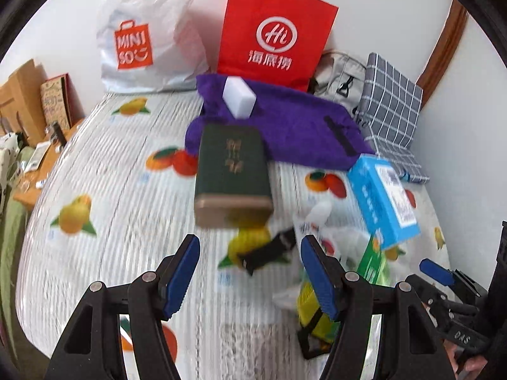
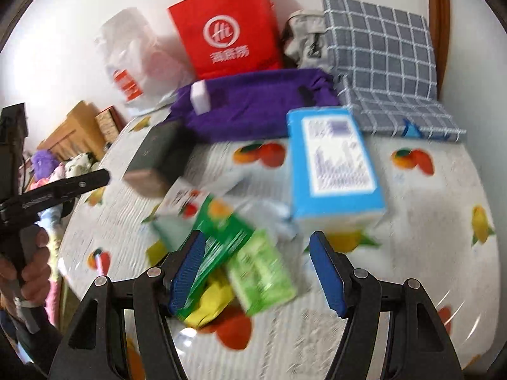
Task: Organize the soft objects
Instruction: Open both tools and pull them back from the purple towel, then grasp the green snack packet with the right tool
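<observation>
A purple towel [image 1: 285, 126] [image 2: 253, 104] lies crumpled at the far side of the bed, with a white sponge block [image 1: 239, 96] [image 2: 199, 96] on it. A grey checked cushion [image 1: 389, 104] [image 2: 380, 50] leans at the far right. My left gripper [image 1: 250, 243] hangs open above a black strap [image 1: 269, 250], with nothing between its pads. My right gripper [image 2: 257, 237] is open above green packets [image 2: 228, 237] and a yellow packet [image 2: 209, 310], apart from them. The frames are blurred.
On the fruit-print sheet [image 1: 111, 190] lie a dark green box [image 1: 233, 174] [image 2: 158, 161] and a blue box [image 1: 383, 199] [image 2: 332, 164]. A red paper bag [image 1: 275, 31], a white plastic bag [image 1: 142, 31] and a grey backpack [image 1: 342, 76] stand against the wall. Clutter sits left of the bed.
</observation>
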`<action>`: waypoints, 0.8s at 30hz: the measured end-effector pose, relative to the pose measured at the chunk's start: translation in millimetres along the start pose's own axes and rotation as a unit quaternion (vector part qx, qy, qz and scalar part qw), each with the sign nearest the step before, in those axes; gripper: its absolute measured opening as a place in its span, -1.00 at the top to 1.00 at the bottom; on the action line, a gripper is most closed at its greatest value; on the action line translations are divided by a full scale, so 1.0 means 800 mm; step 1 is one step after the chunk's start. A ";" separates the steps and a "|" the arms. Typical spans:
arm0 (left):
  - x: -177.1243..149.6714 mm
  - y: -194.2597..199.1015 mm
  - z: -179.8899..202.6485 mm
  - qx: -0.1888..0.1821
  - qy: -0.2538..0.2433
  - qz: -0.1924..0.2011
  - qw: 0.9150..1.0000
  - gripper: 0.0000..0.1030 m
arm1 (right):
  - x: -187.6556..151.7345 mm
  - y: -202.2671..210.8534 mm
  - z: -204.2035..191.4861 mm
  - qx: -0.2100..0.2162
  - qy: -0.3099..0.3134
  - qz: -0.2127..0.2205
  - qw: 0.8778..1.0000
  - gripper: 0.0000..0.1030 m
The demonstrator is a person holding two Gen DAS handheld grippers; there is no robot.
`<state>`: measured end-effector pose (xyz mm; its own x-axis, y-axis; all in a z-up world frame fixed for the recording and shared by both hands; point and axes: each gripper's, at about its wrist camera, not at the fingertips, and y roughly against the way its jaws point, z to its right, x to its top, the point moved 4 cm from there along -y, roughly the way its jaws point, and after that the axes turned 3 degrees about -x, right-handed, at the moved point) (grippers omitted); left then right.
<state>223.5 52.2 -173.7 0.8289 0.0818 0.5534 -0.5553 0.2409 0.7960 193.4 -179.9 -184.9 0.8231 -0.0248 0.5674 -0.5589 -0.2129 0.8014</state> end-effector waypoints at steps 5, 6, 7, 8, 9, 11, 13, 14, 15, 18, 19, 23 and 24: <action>-0.030 -0.003 -0.014 0.013 0.004 -0.003 1.000 -0.25 | -0.027 -0.015 -0.024 0.043 -0.028 -0.021 0.998 -0.32; -0.033 -0.004 -0.018 0.018 0.005 -0.002 1.000 -0.25 | -0.028 -0.019 -0.027 0.048 -0.037 -0.022 0.998 -0.32; -0.036 -0.006 -0.021 0.020 0.008 -0.004 1.000 -0.25 | -0.029 -0.023 -0.030 0.053 -0.045 -0.024 0.997 -0.32; -0.038 -0.007 -0.024 0.019 0.011 -0.006 1.000 -0.25 | -0.029 -0.027 -0.033 0.059 -0.054 -0.027 0.996 -0.32; -0.040 -0.009 -0.028 0.015 0.014 -0.008 1.000 -0.25 | -0.029 -0.031 -0.035 0.060 -0.061 -0.031 0.996 -0.32; -0.045 -0.012 -0.034 0.010 0.022 -0.009 1.000 -0.25 | -0.027 -0.038 -0.037 0.064 -0.078 -0.038 0.994 -0.32; -0.048 -0.015 -0.042 0.006 0.031 -0.012 0.999 -0.25 | -0.027 -0.046 -0.038 0.061 -0.089 -0.046 0.993 -0.32; -0.050 -0.017 -0.045 0.005 0.034 -0.014 0.999 -0.25 | -0.027 -0.052 -0.038 0.055 -0.094 -0.051 0.993 -0.32; -0.052 -0.018 -0.049 0.002 0.038 -0.015 0.999 -0.25 | -0.027 -0.055 -0.038 0.050 -0.098 -0.053 0.992 -0.32; -0.055 -0.022 -0.054 -0.002 0.043 -0.019 0.999 -0.25 | -0.026 -0.064 -0.041 0.052 -0.117 -0.054 0.990 -0.32; -0.056 -0.023 -0.055 -0.003 0.044 -0.020 0.999 -0.25 | -0.024 -0.066 -0.044 0.054 -0.119 -0.052 0.990 -0.30; -0.060 -0.027 -0.054 -0.006 0.041 -0.026 0.999 -0.25 | -0.018 -0.067 -0.056 0.055 -0.101 -0.046 0.992 0.26; -0.061 -0.027 -0.053 -0.007 0.039 -0.027 0.999 -0.25 | -0.017 -0.067 -0.058 0.056 -0.094 -0.046 0.993 0.28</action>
<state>198.5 83.7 -228.3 0.8609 0.1439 0.4880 -0.5087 0.2605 0.8206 207.1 -122.7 -226.9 0.8807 -0.1787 0.4386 -0.4736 -0.3299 0.8166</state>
